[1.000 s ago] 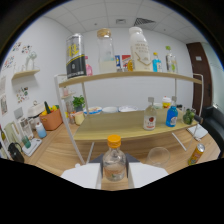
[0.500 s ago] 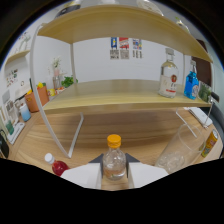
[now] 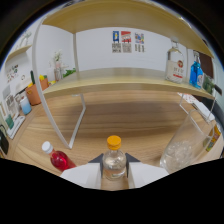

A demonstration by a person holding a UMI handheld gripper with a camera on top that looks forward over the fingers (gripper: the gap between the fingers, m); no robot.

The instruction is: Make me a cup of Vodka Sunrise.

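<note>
Far left wall: pale and white, with a low side shelf (image 3: 15, 105) carrying small jars and packets too small to name, and an orange pot (image 3: 34, 93) with a green plant beside it.
White shelf frame: a thin white metal leg (image 3: 59, 117) curves down from the upper board to the wooden tabletop (image 3: 125, 127).
Left of the fingers: a small bottle of red liquid (image 3: 59, 159) with a white cap lies tilted on the tabletop, just beside the left finger.
Gripper: the gripper (image 3: 115, 172) is clenched on a small clear bottle (image 3: 114, 161) with an orange cap — both pale fingers press against its sides, and the bottle stands upright between them.
Surface: light wood grain, warm brown, running under the shelf to the back wall.
Middle shelf: a long pale wooden board (image 3: 120, 84) spans the view above the tabletop; a small green plant in a vase (image 3: 59, 70) stands at its left end.
Back wall: white, with three small posters (image 3: 126, 41) pinned in a row.
Right of the fingers: a clear glass holding ice (image 3: 180, 150) stands on the tabletop, near the right finger but apart from it.
Right end of the shelf: a clear spirit bottle with a red-and-white label (image 3: 175, 64), then a blue bottle (image 3: 196, 74) — side by side.
Top: a second wooden board (image 3: 125, 15) arches overhead.
</note>
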